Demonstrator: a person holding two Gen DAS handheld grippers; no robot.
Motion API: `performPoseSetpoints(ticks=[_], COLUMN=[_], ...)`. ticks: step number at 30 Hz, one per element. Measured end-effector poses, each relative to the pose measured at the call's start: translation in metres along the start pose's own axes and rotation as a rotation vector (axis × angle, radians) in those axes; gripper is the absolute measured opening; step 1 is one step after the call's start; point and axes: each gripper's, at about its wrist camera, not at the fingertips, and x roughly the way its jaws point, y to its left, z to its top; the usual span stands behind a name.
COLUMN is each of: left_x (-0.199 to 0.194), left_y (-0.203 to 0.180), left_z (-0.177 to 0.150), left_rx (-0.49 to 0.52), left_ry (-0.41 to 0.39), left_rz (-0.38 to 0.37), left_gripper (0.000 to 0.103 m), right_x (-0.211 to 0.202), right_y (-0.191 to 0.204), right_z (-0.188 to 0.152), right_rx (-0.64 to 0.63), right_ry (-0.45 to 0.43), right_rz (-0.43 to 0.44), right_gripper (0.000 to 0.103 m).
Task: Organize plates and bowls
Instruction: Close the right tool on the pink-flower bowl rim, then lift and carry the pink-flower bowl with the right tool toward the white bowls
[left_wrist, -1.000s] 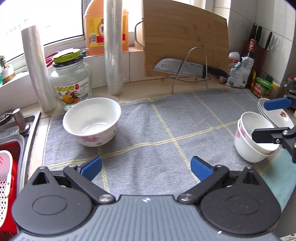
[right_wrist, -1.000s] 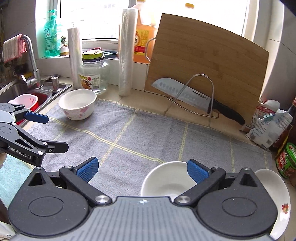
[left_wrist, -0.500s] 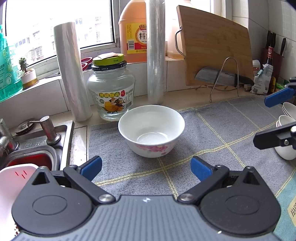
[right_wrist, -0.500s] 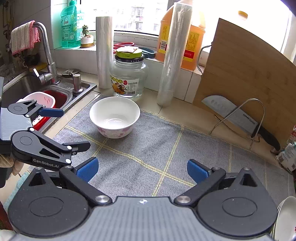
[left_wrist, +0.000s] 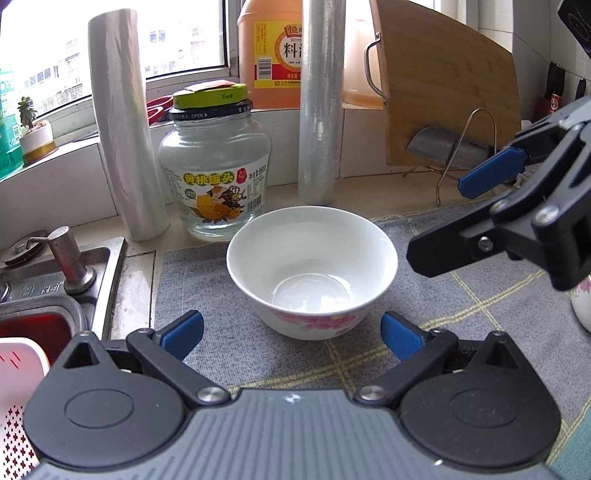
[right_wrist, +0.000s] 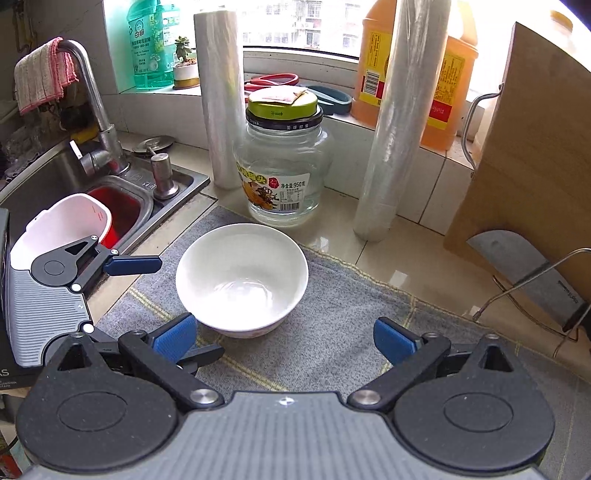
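Fingers, left gripper (left_wrist: 291, 334): spread wide, holding nothing, blue pads just short of the bowl (left_wrist: 312, 271). Fingers, right gripper (right_wrist: 284, 338): likewise wide and unloaded, to the bowl's right. Bowl: white, pink floral band, upright, on the grey mat (left_wrist: 207, 295) covering the worktop. Glass jar (left_wrist: 214, 177): green lid, just behind the bowl. Film rolls: two, upright, flanking the jar.
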Motion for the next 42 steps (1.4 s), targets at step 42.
performPoseSetpoints(ticks=[42], left_x=[0.014], left_y=[0.008], left_z=[0.006], left_rx=[0.1], left_ry=[-0.016], left_rz=[-0.13], left_gripper=[0.087], right_x=[0.077], right_y=[-0.008], right_z=[0.041], right_rx=[-0.007], right_ry=[0.097], right_rz=[0.144], right_gripper=[0.062])
